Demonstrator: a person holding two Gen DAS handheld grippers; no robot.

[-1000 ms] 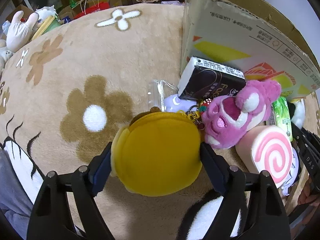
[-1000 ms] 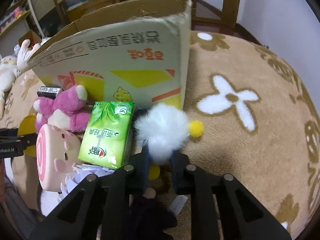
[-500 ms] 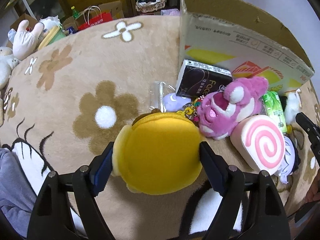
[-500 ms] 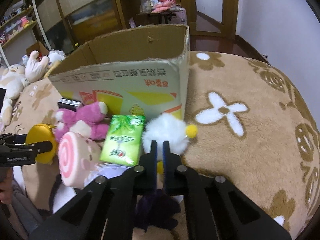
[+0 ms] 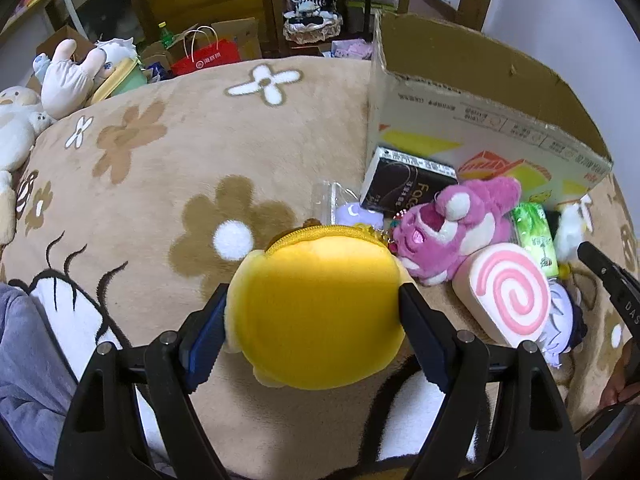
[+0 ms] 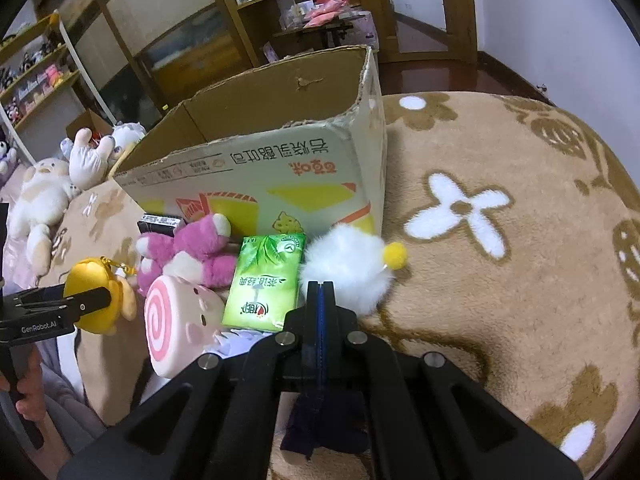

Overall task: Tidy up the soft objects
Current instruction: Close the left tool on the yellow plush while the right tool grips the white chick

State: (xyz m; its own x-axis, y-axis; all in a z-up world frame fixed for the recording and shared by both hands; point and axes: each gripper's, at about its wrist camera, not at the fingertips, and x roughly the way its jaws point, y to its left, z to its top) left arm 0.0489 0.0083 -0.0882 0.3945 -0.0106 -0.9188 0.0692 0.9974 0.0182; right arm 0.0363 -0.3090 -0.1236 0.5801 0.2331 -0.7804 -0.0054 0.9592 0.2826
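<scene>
Cardboard box stands open-topped beyond and to the right of the left gripper in its own view, its near wall rising just behind the heap of soft things; judged from that, the coming carry for the left hand runs forward, rightward and up over that wall; the left gripper is clenched across the width of a round yellow plush pouch, pads pressed on its two sides, zipper edge turned away toward the box; the pouch looks to be off the flowered blanket, though how far I cannot tell; the right gripper has its jaws squeezed fully together on something dark and thin, seemingly a dark purple cloth that hangs below the fingers; whether that cloth belongs to the white fluffy toy just beyond the tips I cannot tell; of the two, the right gripper sits nearer the box's right corner, the left nearer its left end; counted on the blanket before the box: one pink plush bear, one pink swirl-roll plush, one green tissue pack, one black tissue pack, one white fluffy toy, one small lilac item beside a clear plastic bag; one box; two grippers
</scene>
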